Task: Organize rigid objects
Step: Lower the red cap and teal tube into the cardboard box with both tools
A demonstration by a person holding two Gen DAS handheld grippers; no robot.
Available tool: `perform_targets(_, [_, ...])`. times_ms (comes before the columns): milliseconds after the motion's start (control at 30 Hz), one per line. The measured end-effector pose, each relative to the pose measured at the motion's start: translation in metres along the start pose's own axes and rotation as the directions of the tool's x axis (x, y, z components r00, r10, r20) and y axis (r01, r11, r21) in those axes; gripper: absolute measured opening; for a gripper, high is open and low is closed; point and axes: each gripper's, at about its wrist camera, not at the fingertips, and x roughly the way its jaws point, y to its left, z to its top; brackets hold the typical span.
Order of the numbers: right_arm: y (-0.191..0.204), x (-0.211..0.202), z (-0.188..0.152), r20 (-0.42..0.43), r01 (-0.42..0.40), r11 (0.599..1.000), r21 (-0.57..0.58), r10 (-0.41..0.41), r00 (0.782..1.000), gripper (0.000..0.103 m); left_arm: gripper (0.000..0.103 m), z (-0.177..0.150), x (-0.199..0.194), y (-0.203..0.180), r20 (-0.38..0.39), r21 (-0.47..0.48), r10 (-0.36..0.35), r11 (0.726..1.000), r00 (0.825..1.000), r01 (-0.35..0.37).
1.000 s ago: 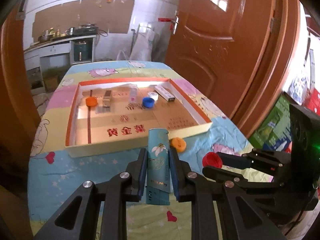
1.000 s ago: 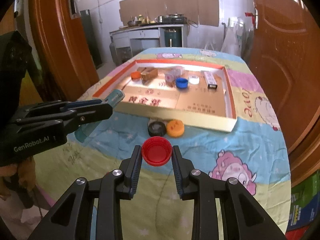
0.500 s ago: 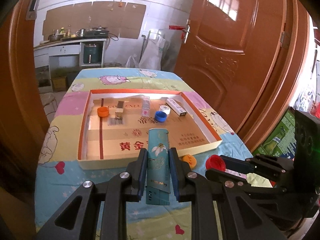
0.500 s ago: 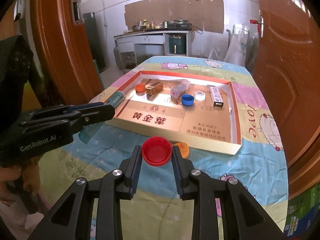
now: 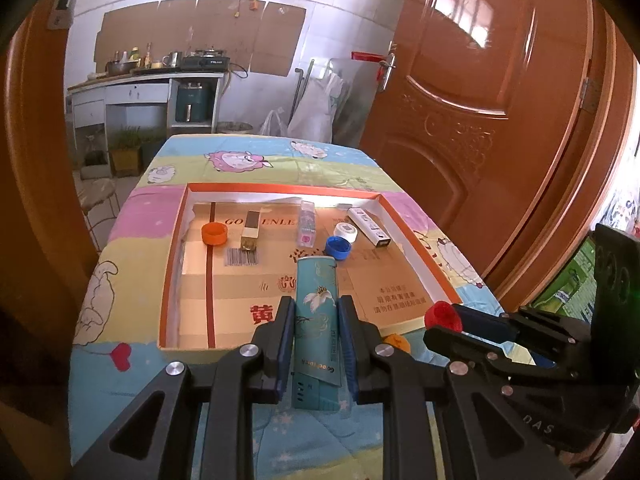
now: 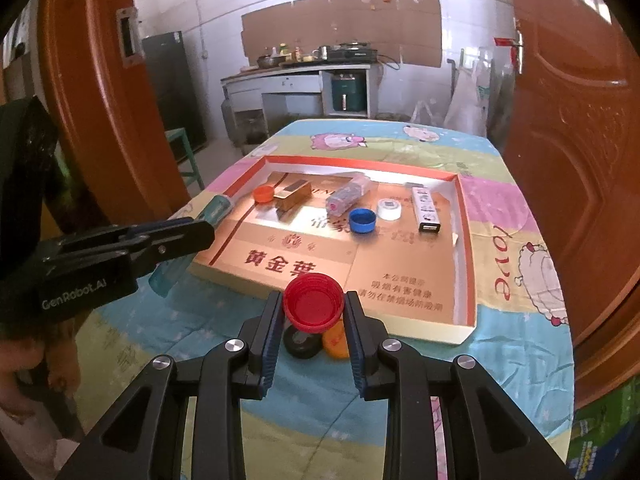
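Lifted and carried toward the cardboard tray point(image 5: 420, 250) at twelve o'clock: teal box point(image 5: 318, 316) clenched in left jaws, red cap point(image 6: 314, 306) in right, both nearly ready to drop in

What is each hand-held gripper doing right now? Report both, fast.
Left hand-held gripper: closed on the tall teal floral box.
Right hand-held gripper: closed on the red plastic bottle cap.

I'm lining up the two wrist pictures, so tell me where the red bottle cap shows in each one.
Left wrist view: the red bottle cap sits at lower right, held at the tip of the right gripper, just off the tray's near right corner.
Right wrist view: the cap is at centre, clamped between that gripper's fingers.
Shared landmark: the blue cap inside the orange-rimmed tray.
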Motion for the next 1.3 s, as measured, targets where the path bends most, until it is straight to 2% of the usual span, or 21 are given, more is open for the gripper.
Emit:
perform_targets(833, [-0.043,0.033,0.026,-0.008,0.004,0.998,0.056,-0.004,1.000,0.030,0.022,0.034,0.047,0.001,-0.026,-0.008,0.017,1.000,1.000,-0.017])
perform_targets(1300, [-0.065,0.055,0.039,-0.006,0.014,0.997,0.081,-0.013,1.000,0.030,0.022,0.056,0.082,0.007,-0.053,-0.009,0.062,0.998,0.997,-0.063])
